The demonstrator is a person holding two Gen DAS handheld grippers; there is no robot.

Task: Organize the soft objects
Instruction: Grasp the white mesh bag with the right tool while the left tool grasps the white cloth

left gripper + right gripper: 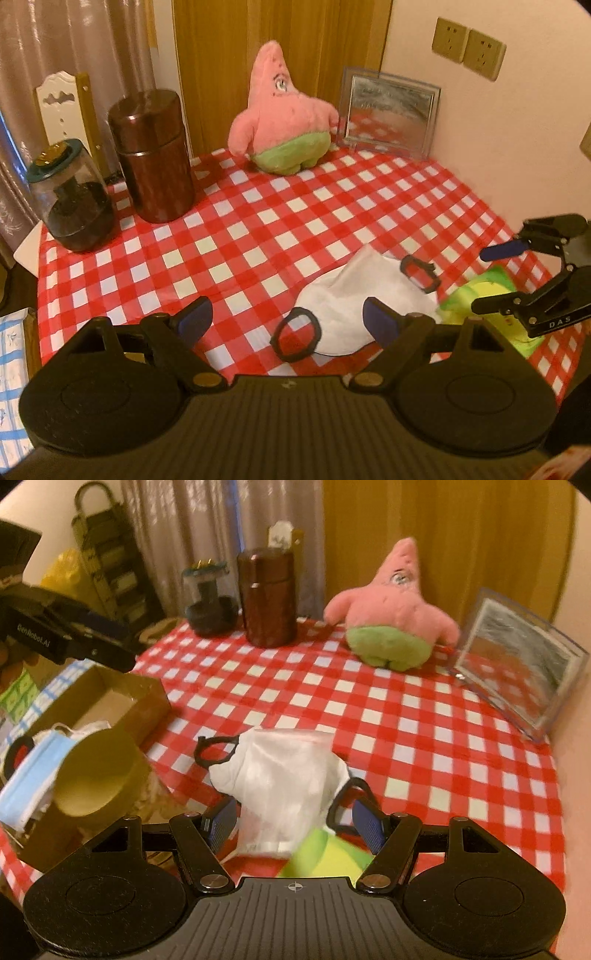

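A white face mask with black ear loops lies on the red checked tablecloth; it also shows in the right wrist view. My left gripper is open, just before the mask, one ear loop between its fingers. My right gripper is open around the mask's near end, over a green and yellow soft object; that gripper shows at the right in the left wrist view, above the green object. A pink starfish plush stands at the back.
A brown canister and a glass jar stand at the back left. A clear picture frame leans on the wall. An open cardboard box with blue masks sits left of the table.
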